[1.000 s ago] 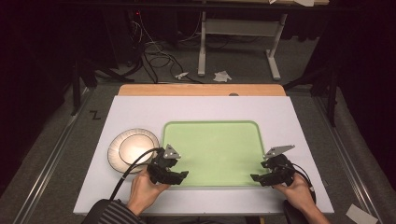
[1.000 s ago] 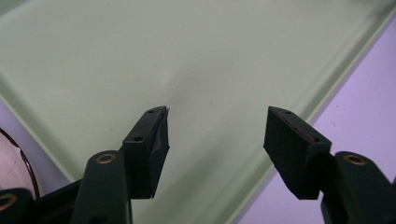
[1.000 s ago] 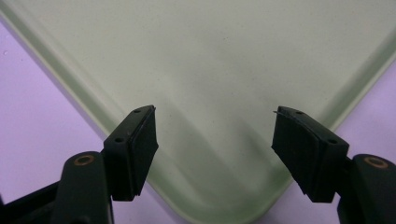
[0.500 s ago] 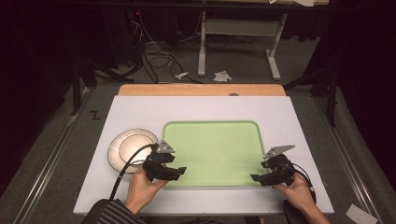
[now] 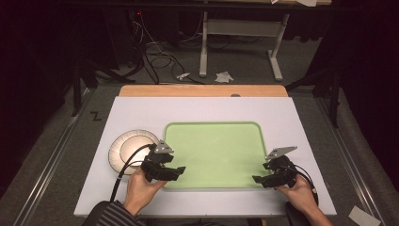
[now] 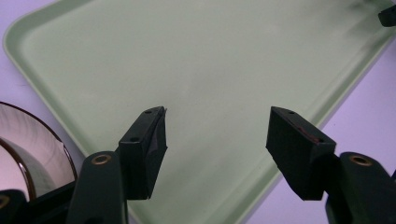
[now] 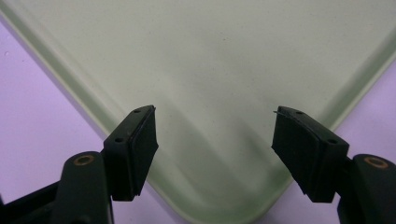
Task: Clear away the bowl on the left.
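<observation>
Both hand-held grippers gape empty over the green tray (image 5: 214, 150) — a plate (image 5: 129, 148) just beside its left edge.

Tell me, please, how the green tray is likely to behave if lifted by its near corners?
The green tray looks moulded and thin, so probably stiff and light. Its smooth raised rim may slip between the fingers. Being wide, it could tilt if lifted unevenly.

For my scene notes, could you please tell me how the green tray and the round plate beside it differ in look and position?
The tray is pale green and rectangular with rounded corners; the plate is round, pale and ribbed at its rim. The tray is the larger and lies mid-table; the plate lies at its left. The right gripper hovers by the tray's near right corner, and the left gripper is over its near left corner, beside the plate. Both lie flat and bare.
</observation>
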Demonstrator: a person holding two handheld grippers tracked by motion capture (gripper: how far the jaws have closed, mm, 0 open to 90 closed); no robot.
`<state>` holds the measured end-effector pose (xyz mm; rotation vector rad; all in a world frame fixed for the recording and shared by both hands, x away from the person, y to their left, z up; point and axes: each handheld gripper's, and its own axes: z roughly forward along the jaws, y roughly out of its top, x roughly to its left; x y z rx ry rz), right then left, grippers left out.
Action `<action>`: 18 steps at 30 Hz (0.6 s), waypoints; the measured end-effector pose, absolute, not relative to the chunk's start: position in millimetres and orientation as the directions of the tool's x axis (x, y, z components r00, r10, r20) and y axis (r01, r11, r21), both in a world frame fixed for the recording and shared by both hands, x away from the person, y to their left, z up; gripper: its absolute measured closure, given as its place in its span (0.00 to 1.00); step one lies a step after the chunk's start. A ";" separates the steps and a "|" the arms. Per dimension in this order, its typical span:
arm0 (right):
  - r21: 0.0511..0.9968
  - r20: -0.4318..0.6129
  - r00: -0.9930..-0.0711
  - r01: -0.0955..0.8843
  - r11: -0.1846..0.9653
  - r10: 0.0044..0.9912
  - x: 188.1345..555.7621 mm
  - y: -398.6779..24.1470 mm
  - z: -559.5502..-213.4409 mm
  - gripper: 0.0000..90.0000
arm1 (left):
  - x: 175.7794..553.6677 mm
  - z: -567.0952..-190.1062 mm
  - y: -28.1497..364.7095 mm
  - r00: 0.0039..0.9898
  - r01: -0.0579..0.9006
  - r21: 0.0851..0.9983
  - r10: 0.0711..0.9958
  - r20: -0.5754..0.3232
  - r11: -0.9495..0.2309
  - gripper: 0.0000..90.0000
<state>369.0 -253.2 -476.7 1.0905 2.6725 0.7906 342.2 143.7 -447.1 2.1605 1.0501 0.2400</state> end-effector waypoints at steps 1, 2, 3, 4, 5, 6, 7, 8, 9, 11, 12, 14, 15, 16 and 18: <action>0.524 0.060 -0.723 0.609 0.595 0.688 368.9 -253.2 -476.6 0.36 | 341.7 -446.0 144.5 0.651 0.610 0.676 0.747 -0.131 -0.413 0.43; 0.524 0.060 -0.723 0.609 0.595 0.688 368.9 -253.2 -476.6 0.36 | 341.6 -445.0 145.6 0.650 0.608 0.682 0.748 -0.134 -0.406 0.43; 0.525 0.059 -0.722 0.609 0.594 0.689 368.6 -253.3 -476.5 0.36 | 342.3 -443.3 148.6 0.646 0.607 0.687 0.752 -0.134 -0.400 0.44; 0.525 0.059 -0.722 0.609 0.594 0.689 368.6 -253.3 -476.5 0.36 | 342.3 -443.3 148.6 0.646 0.607 0.687 0.752 -0.134 -0.400 0.44; 0.524 0.060 -0.723 0.609 0.595 0.688 368.6 -253.5 -476.4 0.36 | 342.8 -442.5 151.0 0.638 0.608 0.690 0.759 -0.129 -0.394 0.44; 0.524 0.060 -0.723 0.609 0.595 0.688 368.6 -253.5 -476.4 0.36 | 342.8 -442.5 151.0 0.638 0.608 0.690 0.759 -0.129 -0.394 0.44; 0.524 0.056 -0.726 0.606 0.599 0.685 369.0 -253.5 -476.5 0.36 | 343.3 -441.6 153.1 0.633 0.608 0.692 0.763 -0.128 -0.389 0.44; 0.524 0.056 -0.726 0.606 0.599 0.685 369.0 -253.5 -476.5 0.36 | 343.3 -441.6 153.1 0.633 0.608 0.692 0.763 -0.128 -0.389 0.44; 0.523 0.056 -0.727 0.605 0.600 0.684 369.1 -253.3 -476.5 0.36 | 344.4 -440.2 155.8 0.629 0.610 0.698 0.765 -0.139 -0.374 0.44; 0.519 0.061 -0.724 0.611 0.598 0.687 369.2 -252.8 -476.8 0.36 | 346.2 -439.3 159.2 0.619 0.616 0.700 0.772 -0.146 -0.362 0.44; 0.519 0.061 -0.724 0.611 0.598 0.687 369.2 -252.8 -476.8 0.36 | 346.2 -439.3 159.2 0.619 0.616 0.700 0.772 -0.146 -0.362 0.44; 0.524 0.058 -0.725 0.607 0.598 0.686 368.7 -254.0 -476.3 0.36 | 347.9 -437.6 165.3 0.605 0.620 0.706 0.781 -0.153 -0.342 0.44; 0.525 0.058 -0.726 0.606 0.598 0.685 368.6 -254.1 -476.3 0.36 | 348.2 -436.9 167.4 0.599 0.622 0.708 0.786 -0.155 -0.335 0.44; 0.525 0.058 -0.726 0.606 0.598 0.685 368.6 -254.1 -476.3 0.36 | 348.2 -436.9 167.4 0.599 0.622 0.708 0.786 -0.155 -0.335 0.44; 0.521 0.061 -0.731 0.604 0.603 0.680 369.1 -253.2 -476.9 0.36 | 348.8 -435.8 171.3 0.588 0.624 0.713 0.794 -0.158 -0.320 0.44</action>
